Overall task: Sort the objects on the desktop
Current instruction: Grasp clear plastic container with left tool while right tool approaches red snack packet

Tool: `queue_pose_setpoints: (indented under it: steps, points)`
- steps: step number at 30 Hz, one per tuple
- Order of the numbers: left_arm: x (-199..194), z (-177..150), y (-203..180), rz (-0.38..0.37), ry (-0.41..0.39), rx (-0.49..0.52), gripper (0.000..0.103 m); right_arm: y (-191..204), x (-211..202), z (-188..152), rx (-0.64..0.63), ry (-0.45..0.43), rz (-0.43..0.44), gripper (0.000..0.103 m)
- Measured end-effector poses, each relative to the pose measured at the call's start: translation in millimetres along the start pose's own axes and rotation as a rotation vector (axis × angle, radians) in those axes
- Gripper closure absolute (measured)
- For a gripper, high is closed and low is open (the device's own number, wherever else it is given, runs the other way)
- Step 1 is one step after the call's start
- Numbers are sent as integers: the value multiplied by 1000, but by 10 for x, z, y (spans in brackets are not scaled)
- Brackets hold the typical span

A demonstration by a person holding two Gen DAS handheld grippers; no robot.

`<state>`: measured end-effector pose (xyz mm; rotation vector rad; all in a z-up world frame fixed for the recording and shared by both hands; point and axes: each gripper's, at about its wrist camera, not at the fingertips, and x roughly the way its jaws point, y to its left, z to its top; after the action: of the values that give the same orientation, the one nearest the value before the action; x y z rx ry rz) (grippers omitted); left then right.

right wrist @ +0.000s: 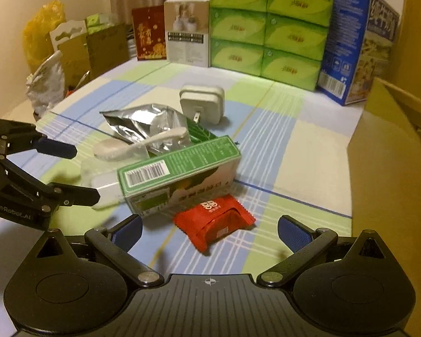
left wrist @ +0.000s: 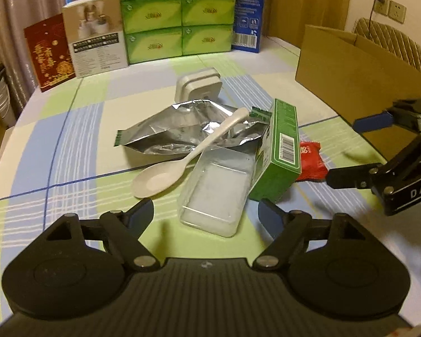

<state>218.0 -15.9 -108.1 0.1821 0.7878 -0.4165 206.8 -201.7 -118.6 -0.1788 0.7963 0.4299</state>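
A pile lies on the checked tablecloth: a clear plastic box [left wrist: 216, 191], a white spoon [left wrist: 179, 165], a silver foil pouch [left wrist: 176, 129], a green carton [left wrist: 283, 151], a red snack packet [left wrist: 311, 160] and a white charger [left wrist: 198, 85]. My left gripper [left wrist: 207, 214] is open, its fingers either side of the clear box's near end. My right gripper [right wrist: 209, 231] is open, just in front of the red packet [right wrist: 214, 221], beside the green carton [right wrist: 179, 174]. The right gripper shows in the left wrist view [left wrist: 348, 151]; the left gripper shows in the right wrist view [right wrist: 81, 171].
A cardboard box [left wrist: 350, 84] stands at the right [right wrist: 393, 154]. Green tissue packs [left wrist: 179, 14], a blue box [left wrist: 249, 11], a white box [left wrist: 95, 33] and a red card [left wrist: 49, 53] line the table's far edge. Bags [right wrist: 45, 84] sit off the left edge.
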Motion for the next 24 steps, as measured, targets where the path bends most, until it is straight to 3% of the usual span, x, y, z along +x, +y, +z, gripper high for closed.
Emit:
queue_pose_setpoints:
  steps: [13,17,24]
  points:
    - [281,48,-4,-3,6,44,25,-111,397,-11,-93,32,48,13]
    - [351,59,-12,-9,10,48,25,-191,469,-16,-56,32,74,16]
    - [375,62,-1,-30,21,28,40,-135,435,19,-64,28,75,33]
